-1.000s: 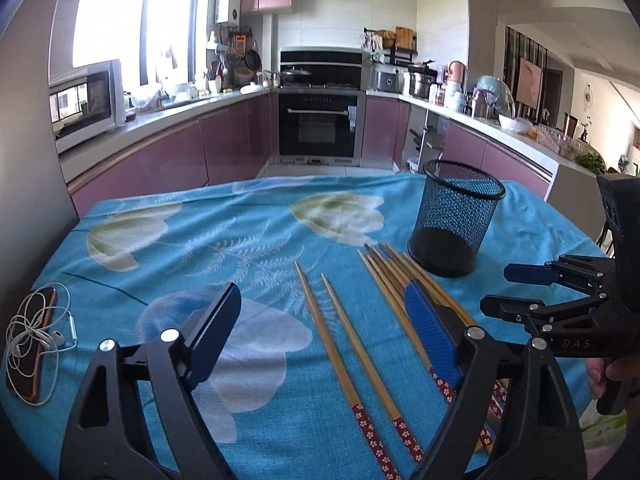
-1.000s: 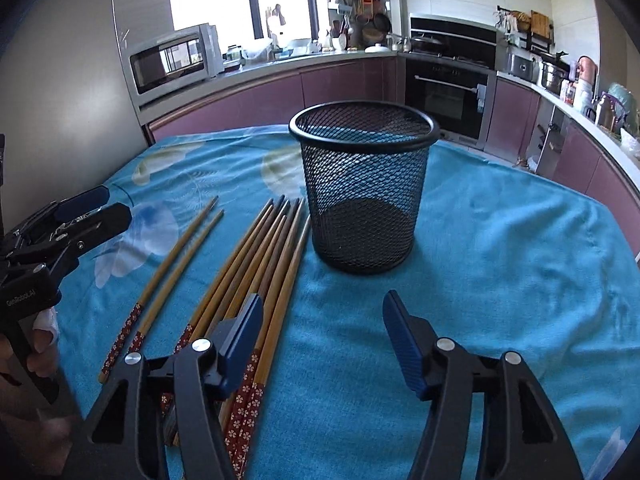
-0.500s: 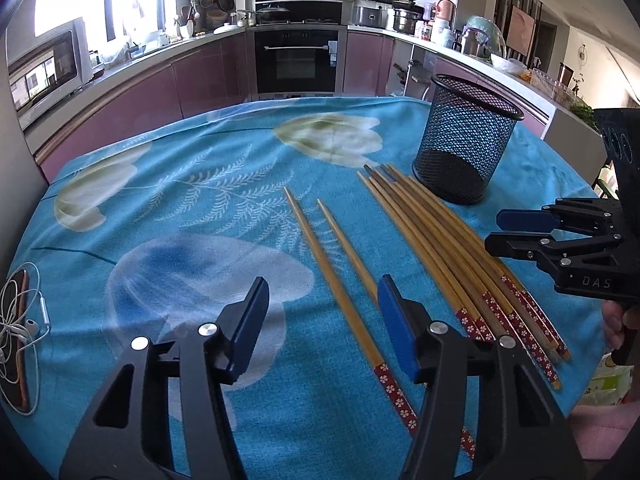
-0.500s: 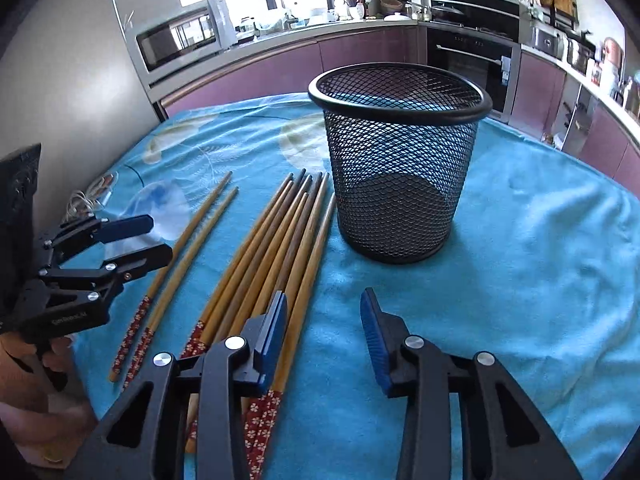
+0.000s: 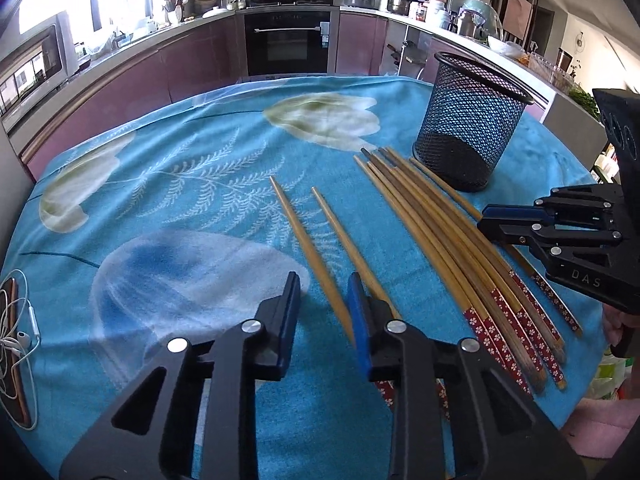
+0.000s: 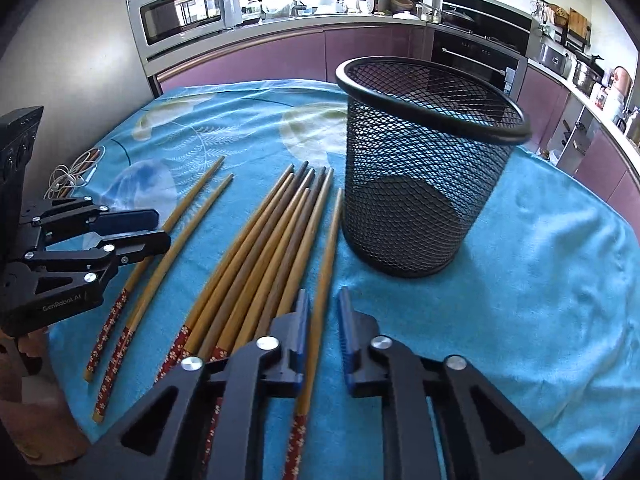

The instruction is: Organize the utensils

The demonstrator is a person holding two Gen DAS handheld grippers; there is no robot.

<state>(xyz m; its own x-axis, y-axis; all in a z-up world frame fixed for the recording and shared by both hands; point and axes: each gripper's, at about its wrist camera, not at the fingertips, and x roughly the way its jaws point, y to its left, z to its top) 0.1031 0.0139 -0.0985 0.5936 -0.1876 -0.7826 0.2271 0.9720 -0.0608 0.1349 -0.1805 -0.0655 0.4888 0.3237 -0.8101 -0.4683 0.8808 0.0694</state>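
Note:
Several wooden chopsticks with red flowered ends lie on the blue cloth: a bundle (image 5: 440, 240) (image 6: 272, 240) and a separate pair (image 5: 344, 232) (image 6: 192, 224). A black mesh cup (image 5: 472, 128) (image 6: 420, 184) stands upright just beyond the bundle. My left gripper (image 5: 323, 312) (image 6: 160, 226) hangs low over the pair. Its jaws are closing, and the pair's left chopstick (image 5: 304, 236) lies between them with a gap still showing. My right gripper (image 6: 323, 320) (image 5: 482, 220) is shut on the lone chopstick (image 6: 330, 240) nearest the cup.
A phone with coiled white earphones (image 5: 16, 344) (image 6: 68, 178) lies at the table's left edge. The person's hand (image 6: 24, 352) holds the left gripper. A pink cloth (image 5: 600, 420) shows below the right table edge. Kitchen counters ring the room behind.
Both grippers' jaws narrowed from wide apart. The left one dropped and tipped down over the chopstick pair. The right one edged toward the chopstick nearest the cup and closed around it.

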